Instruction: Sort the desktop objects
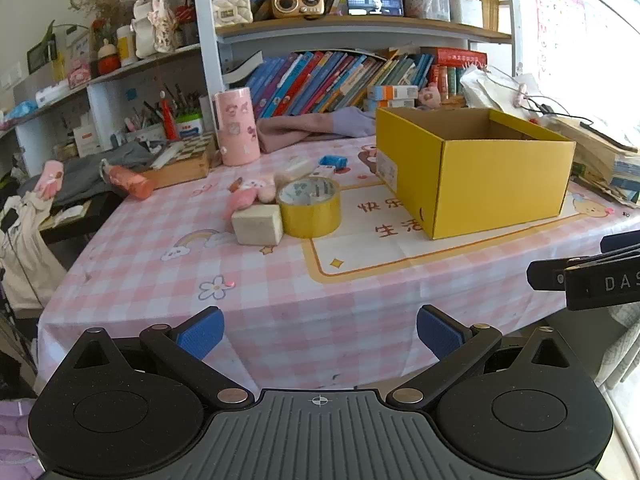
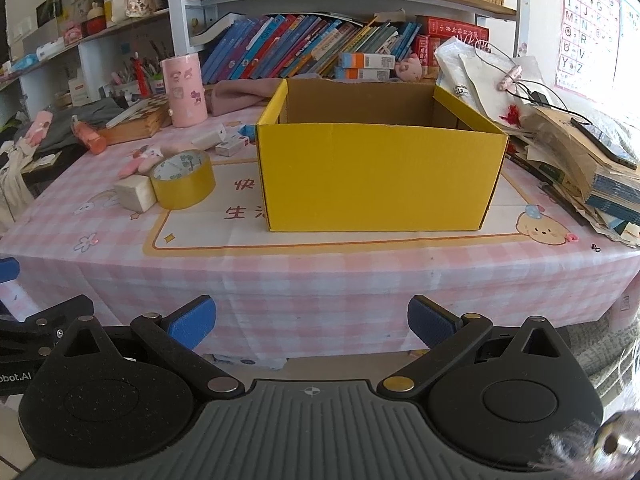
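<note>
An open yellow cardboard box (image 1: 480,176) (image 2: 380,172) stands on the pink checked tablecloth (image 1: 260,296) (image 2: 320,272). To its left lie a yellow tape roll (image 1: 310,208) (image 2: 183,184), a cream block (image 1: 257,224) (image 2: 135,194), a pink plush toy (image 1: 250,194) (image 2: 142,160), a small blue item (image 1: 334,161) and white tubes and small boxes (image 2: 230,145). My left gripper (image 1: 320,332) is open, held off the table's front edge, with nothing between its fingers. My right gripper (image 2: 312,322) is also open and holds nothing, in front of the box.
A pink cylinder (image 1: 237,126) (image 2: 185,91) and a wooden chess box (image 1: 184,164) (image 2: 136,122) stand at the back left. Leaning books (image 1: 332,80) fill the shelf behind. Stacked books and papers (image 2: 580,152) crowd the right side. The other gripper's arm (image 1: 588,276) shows at the right edge.
</note>
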The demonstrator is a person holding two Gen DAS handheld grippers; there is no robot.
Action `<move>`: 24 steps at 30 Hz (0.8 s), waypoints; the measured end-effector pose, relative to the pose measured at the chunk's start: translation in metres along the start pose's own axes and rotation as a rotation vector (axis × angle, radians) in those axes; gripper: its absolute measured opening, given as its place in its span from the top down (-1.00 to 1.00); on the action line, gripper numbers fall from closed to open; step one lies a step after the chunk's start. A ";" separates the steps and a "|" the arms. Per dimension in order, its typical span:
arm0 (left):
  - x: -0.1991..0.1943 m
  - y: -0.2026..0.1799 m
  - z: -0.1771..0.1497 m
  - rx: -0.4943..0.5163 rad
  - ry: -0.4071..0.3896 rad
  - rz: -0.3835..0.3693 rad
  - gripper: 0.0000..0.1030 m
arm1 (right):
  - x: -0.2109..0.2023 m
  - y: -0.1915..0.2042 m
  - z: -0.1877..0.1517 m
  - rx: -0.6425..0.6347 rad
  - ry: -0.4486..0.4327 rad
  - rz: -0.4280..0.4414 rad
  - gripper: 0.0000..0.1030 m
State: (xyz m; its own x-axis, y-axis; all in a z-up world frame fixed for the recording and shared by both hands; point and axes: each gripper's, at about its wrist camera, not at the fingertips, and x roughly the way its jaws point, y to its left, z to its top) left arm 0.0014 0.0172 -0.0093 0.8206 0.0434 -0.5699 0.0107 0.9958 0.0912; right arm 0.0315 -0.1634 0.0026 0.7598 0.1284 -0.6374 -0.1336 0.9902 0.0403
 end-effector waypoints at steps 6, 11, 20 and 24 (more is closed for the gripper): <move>0.000 0.002 0.000 0.002 0.003 -0.015 -1.00 | 0.001 0.004 0.001 -0.015 0.004 0.002 -1.00; -0.001 0.003 -0.001 0.008 0.002 -0.050 -1.00 | 0.002 0.006 0.001 -0.024 0.004 -0.001 -1.00; -0.002 0.008 -0.001 -0.013 0.008 -0.053 -1.00 | 0.003 0.020 0.006 -0.081 0.003 0.032 -1.00; -0.003 0.014 -0.003 -0.026 0.015 -0.029 -1.00 | 0.008 0.028 0.009 -0.101 0.003 0.060 -1.00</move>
State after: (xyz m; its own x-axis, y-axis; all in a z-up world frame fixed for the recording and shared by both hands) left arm -0.0026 0.0315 -0.0087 0.8114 0.0151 -0.5843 0.0197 0.9984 0.0531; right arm 0.0391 -0.1341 0.0055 0.7463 0.1873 -0.6387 -0.2427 0.9701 0.0010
